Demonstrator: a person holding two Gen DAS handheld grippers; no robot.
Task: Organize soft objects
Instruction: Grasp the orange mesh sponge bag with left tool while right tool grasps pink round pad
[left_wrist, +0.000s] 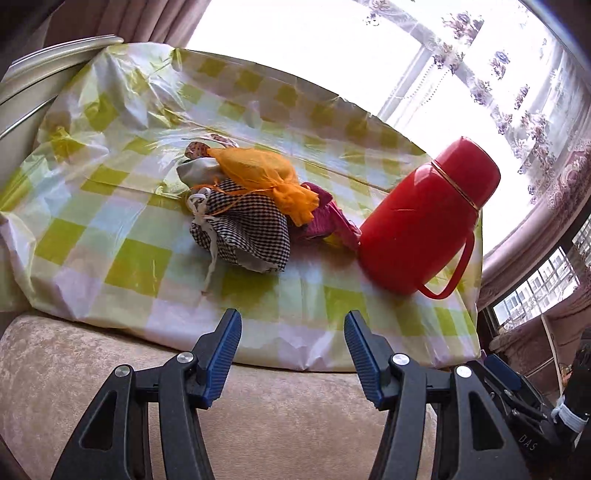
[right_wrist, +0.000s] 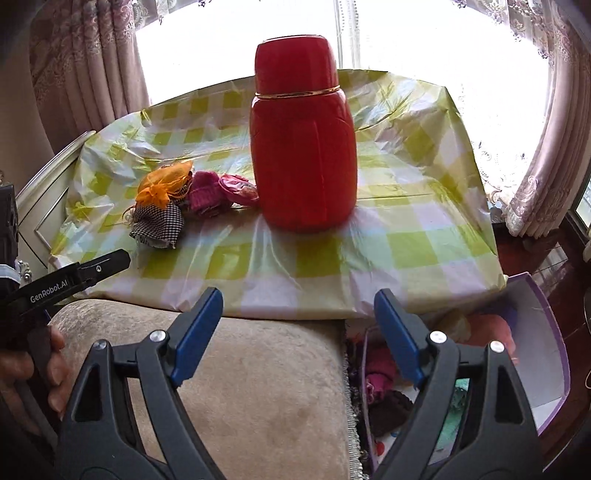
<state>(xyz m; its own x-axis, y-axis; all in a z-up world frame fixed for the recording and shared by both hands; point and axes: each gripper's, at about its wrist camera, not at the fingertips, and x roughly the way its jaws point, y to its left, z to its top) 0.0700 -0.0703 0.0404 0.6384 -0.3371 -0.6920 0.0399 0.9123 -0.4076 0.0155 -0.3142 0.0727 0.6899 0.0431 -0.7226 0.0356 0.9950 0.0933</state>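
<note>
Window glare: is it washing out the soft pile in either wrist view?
Left wrist: the window is blown out white, but the pile stays clear; fisheye tilts the flask. Right wrist: backlit, the flask dark-faced, the pile smaller but readable, the box dim.

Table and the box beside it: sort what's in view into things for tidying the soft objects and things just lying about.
For the job:
- orange mesh pouch
- checked cloth pouch
- magenta knit piece
- pink pouch
- purple-edged box, soft items already inside

Just lying about:
- red thermos
- checked tablecloth
- beige cushion
</note>
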